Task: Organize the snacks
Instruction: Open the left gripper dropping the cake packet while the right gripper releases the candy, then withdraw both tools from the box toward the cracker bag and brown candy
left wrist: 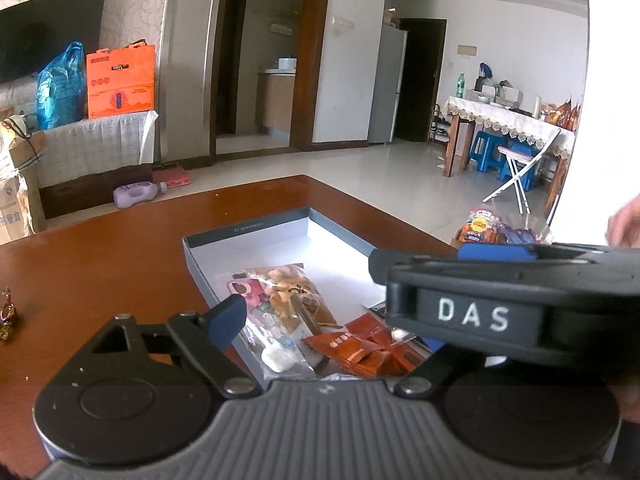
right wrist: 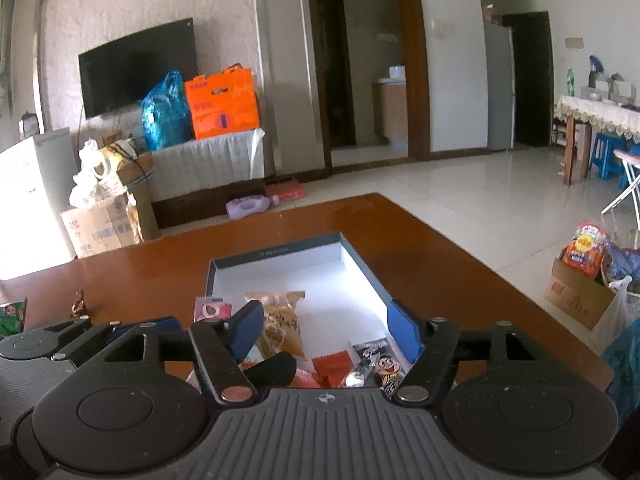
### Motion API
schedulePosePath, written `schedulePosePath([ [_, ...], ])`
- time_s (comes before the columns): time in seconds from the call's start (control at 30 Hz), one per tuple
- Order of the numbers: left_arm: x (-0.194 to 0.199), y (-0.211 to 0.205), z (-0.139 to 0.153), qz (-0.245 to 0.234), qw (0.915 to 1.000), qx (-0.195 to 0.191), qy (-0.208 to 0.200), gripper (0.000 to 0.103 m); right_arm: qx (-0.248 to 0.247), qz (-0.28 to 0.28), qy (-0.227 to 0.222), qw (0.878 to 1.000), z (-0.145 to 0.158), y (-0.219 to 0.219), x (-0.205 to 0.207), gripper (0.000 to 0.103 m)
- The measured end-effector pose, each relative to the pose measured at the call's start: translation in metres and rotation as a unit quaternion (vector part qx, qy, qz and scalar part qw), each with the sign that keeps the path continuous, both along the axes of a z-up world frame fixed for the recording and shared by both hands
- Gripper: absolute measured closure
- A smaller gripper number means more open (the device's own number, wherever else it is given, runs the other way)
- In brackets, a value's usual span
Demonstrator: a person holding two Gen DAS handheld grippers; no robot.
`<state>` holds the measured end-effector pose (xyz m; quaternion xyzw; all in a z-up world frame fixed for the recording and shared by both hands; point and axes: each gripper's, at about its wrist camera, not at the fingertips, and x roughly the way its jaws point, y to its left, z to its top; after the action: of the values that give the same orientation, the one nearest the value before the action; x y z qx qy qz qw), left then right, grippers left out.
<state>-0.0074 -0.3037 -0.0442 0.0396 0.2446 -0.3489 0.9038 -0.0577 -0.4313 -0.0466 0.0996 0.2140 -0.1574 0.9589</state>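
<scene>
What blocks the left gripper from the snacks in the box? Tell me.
The right gripper crosses in front of the left gripper, covering the right part of the box. The orange packets and the clear-wrapped pastry lie exposed between its open fingers.

Home living room: wall television point(right wrist: 138, 74), fridge point(left wrist: 387, 84), cloth-covered dining table point(left wrist: 504, 118), tiled floor point(left wrist: 360, 176)

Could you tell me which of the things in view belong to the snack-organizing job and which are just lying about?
Belonging to the job:
grey box
yellow pastry packet
orange sachets
pink snack packet
cartoon-print packet
wrapped candies on the table

Just lying about:
television
orange gift bag
blue plastic bag
purple bottle
</scene>
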Motion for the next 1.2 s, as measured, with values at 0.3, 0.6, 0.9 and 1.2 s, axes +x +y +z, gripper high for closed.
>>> schedulePosePath([
  [0.3,-0.001,0.026,0.013,0.024,0.9996,-0.003,-0.013,0.013,-0.015,0.002,-0.014,1.0,0.007,0.012,-0.001,0.031],
  [0.6,0.003,0.081,0.026,0.079,0.9966,0.007,-0.024,0.013,-0.019,0.035,-0.019,0.999,0.017,0.046,0.016,0.028],
  [0.9,0.011,0.171,0.035,0.142,0.9891,0.023,-0.033,0.013,-0.007,0.082,-0.023,0.996,0.024,0.103,0.037,0.025],
  [1.2,0.018,0.278,0.042,0.205,0.9769,0.044,-0.039,0.013,0.007,0.126,-0.022,0.992,0.026,0.17,0.063,0.023],
])
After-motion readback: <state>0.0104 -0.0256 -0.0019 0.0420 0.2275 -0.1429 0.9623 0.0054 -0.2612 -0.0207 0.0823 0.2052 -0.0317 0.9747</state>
